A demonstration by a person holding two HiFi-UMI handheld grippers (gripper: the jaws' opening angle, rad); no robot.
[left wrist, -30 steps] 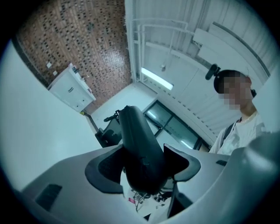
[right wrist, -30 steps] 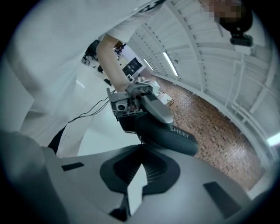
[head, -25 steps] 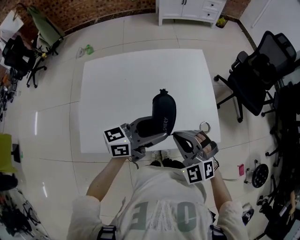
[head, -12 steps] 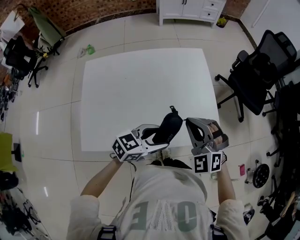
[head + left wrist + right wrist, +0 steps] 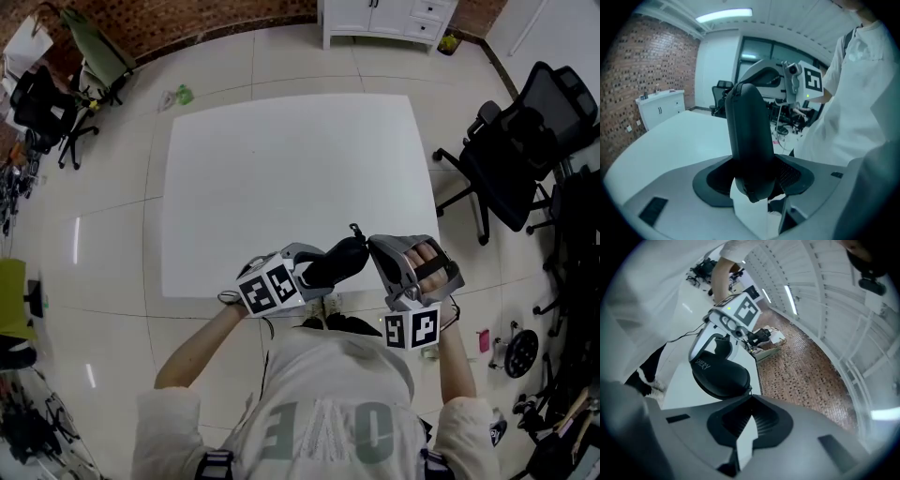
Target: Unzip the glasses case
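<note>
The glasses case (image 5: 336, 262), black and hard-shelled, is off the white table (image 5: 281, 169) and hangs in the air over its near edge, right in front of the person's white shirt (image 5: 328, 394). The left gripper (image 5: 314, 268) has it clamped: in the left gripper view both pads press on the case's lower end, and the case rises upright from them, blocking the middle of that view. Behind it there, the right gripper's marker cube (image 5: 813, 82) shows close by.

The right gripper (image 5: 373, 246) holds nothing. Its jaws stand a little apart, with only pale surface showing through the gap. Its tips point at the case's rounded end, where the zip pull (image 5: 750, 391) sits just at the tips (whether it touches them I cannot tell). White lettering runs along the case's side in the right gripper view.

Around the table, a black office chair (image 5: 525, 150) stands off its right side and a white cabinet (image 5: 384, 19) sits against the brick wall (image 5: 178, 23) beyond the far edge. Another dark chair (image 5: 42, 108) stands far left, with a small green thing (image 5: 183, 95) on the tiled floor (image 5: 103, 234) near that corner. All of these are well apart from the two grippers.
</note>
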